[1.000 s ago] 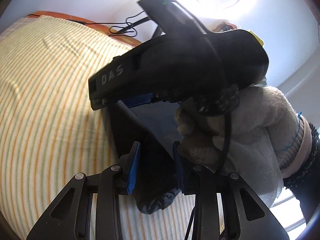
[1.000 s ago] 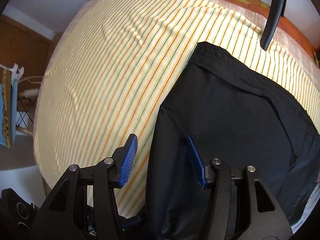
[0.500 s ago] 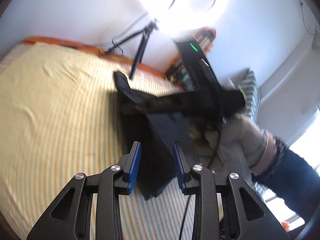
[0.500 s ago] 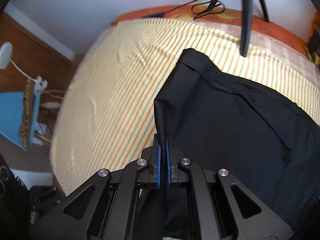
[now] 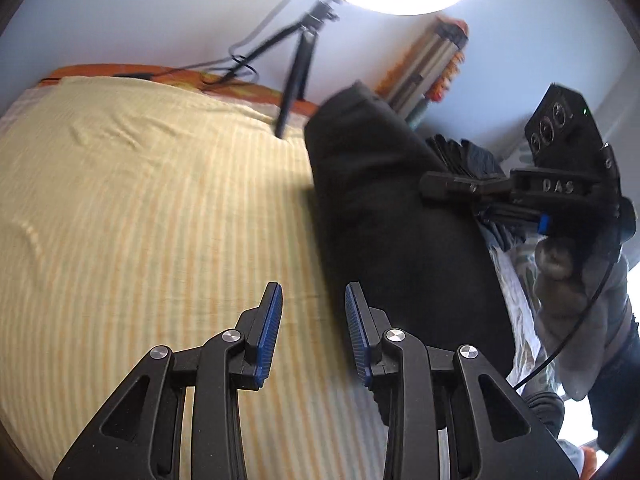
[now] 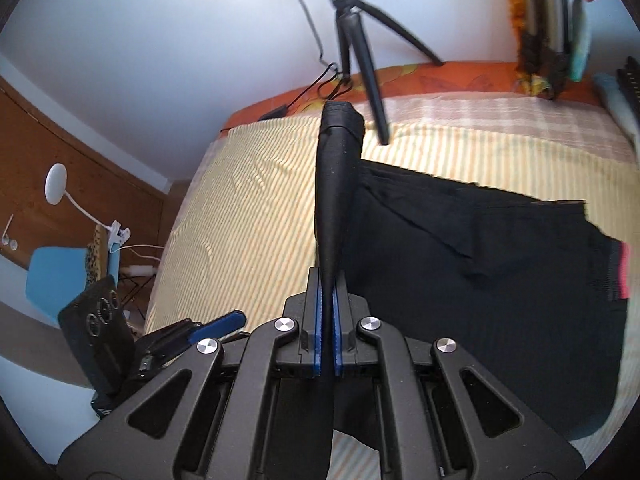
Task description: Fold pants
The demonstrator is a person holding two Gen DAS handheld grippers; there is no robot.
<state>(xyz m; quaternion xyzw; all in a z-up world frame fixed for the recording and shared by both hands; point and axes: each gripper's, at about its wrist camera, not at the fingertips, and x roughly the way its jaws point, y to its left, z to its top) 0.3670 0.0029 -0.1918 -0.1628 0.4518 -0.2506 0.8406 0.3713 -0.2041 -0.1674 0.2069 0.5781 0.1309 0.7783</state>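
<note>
The right hand-held gripper (image 6: 327, 320) is clenched on a fold of the black pants (image 6: 480, 280) — lifted toward 12 o'clock. The left hand-held gripper (image 5: 312, 320) is released above the striped bed (image 5: 140, 220).

Looking forward along each wrist's jaws, close above the yellow striped bed (image 5: 140, 208); sharing black tripod (image 6: 352, 40) and bed.

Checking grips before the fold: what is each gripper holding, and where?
Right gripper pinches the pants at a lifted edge fold. Left gripper is open, holding nothing.
</note>
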